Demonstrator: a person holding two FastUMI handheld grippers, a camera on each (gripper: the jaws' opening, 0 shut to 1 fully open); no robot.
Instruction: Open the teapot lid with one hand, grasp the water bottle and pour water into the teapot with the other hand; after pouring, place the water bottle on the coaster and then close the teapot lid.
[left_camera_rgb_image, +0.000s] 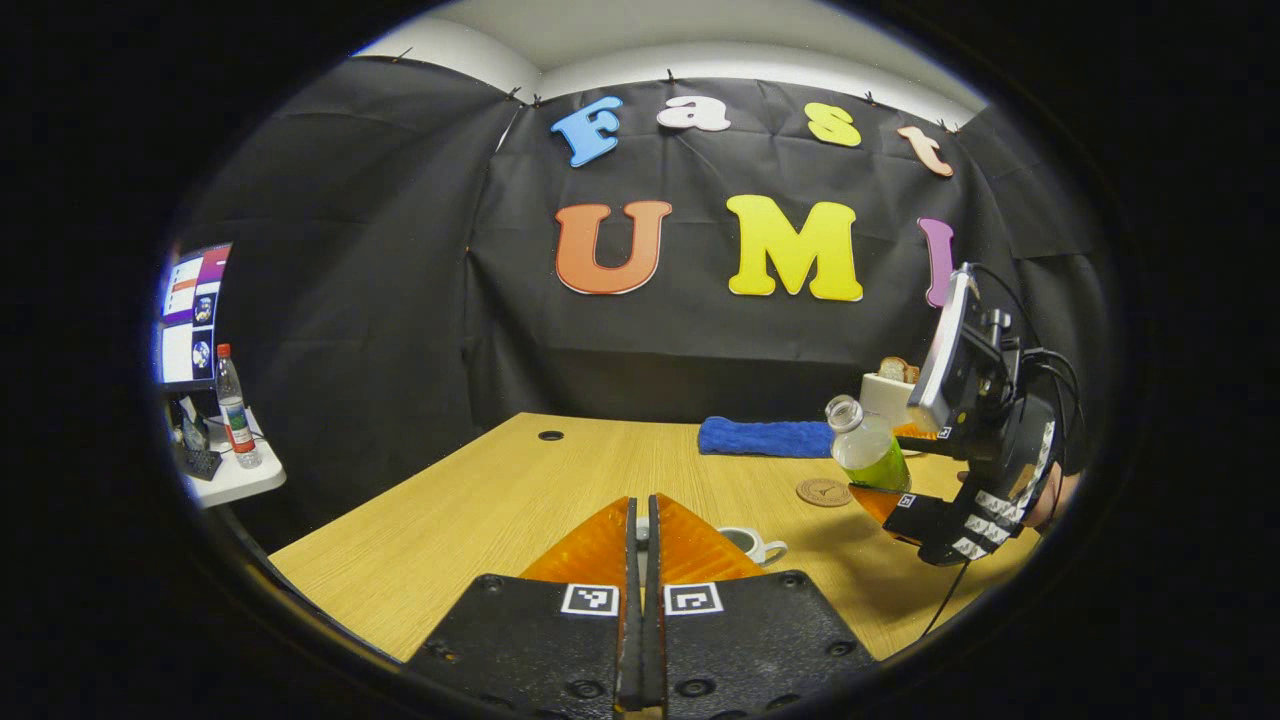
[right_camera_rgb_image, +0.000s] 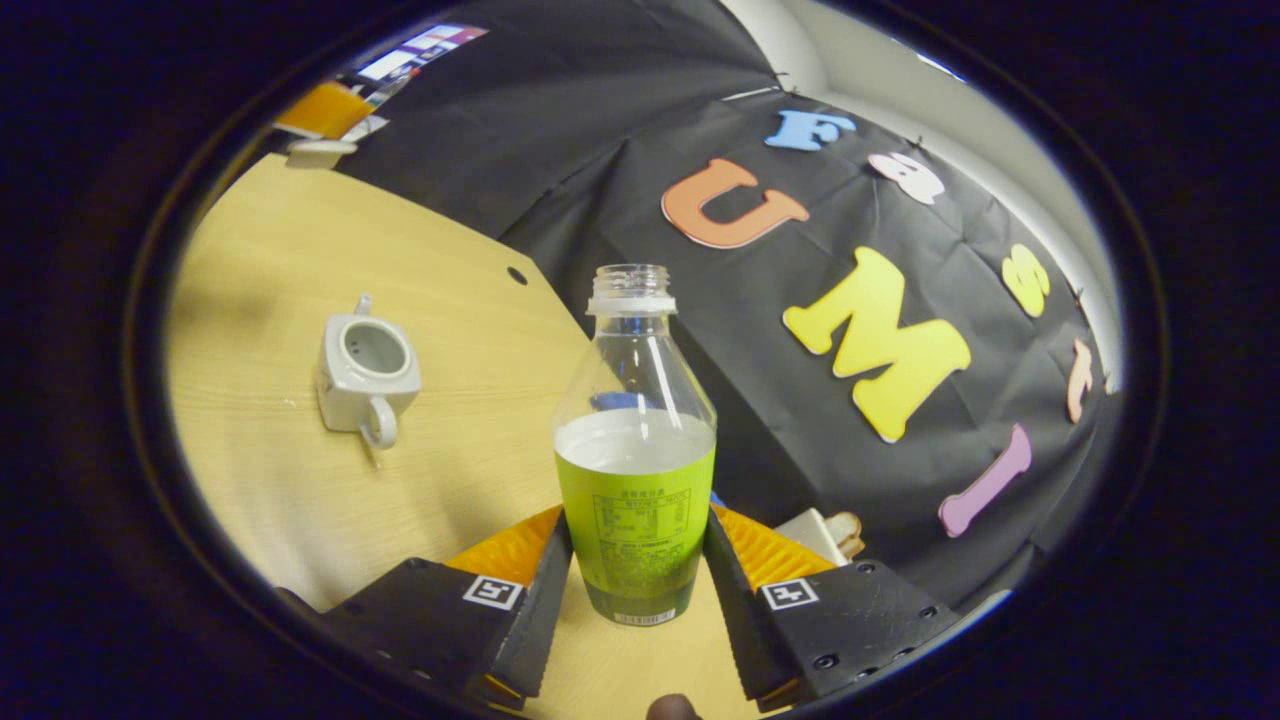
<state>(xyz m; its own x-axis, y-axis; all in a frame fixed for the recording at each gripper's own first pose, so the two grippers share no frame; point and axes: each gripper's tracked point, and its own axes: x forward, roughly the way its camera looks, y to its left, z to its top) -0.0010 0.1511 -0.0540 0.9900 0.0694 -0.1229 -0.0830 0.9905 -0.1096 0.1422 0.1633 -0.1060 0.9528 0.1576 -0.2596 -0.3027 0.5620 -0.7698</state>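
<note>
The right gripper (right_camera_rgb_image: 635, 580) has its fingers clamped on the lower body of the uncapped water bottle (right_camera_rgb_image: 636, 470), held above the surface (right_camera_rgb_image: 270, 470) and tilted in the left gripper view; the teapot (right_camera_rgb_image: 365, 375) stands open-topped on the wood, well apart from the bottle. The left gripper (left_camera_rgb_image: 643, 560) has its fingers pressed together, what they pinch hidden; the coaster (left_camera_rgb_image: 823, 492) lies near a blue towel (left_camera_rgb_image: 765, 437).

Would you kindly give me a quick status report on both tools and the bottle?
Left tool shut, above teapot. Right tool shut on uncapped water bottle, held off the table. Teapot lid off. Coaster unobstructed.
</note>
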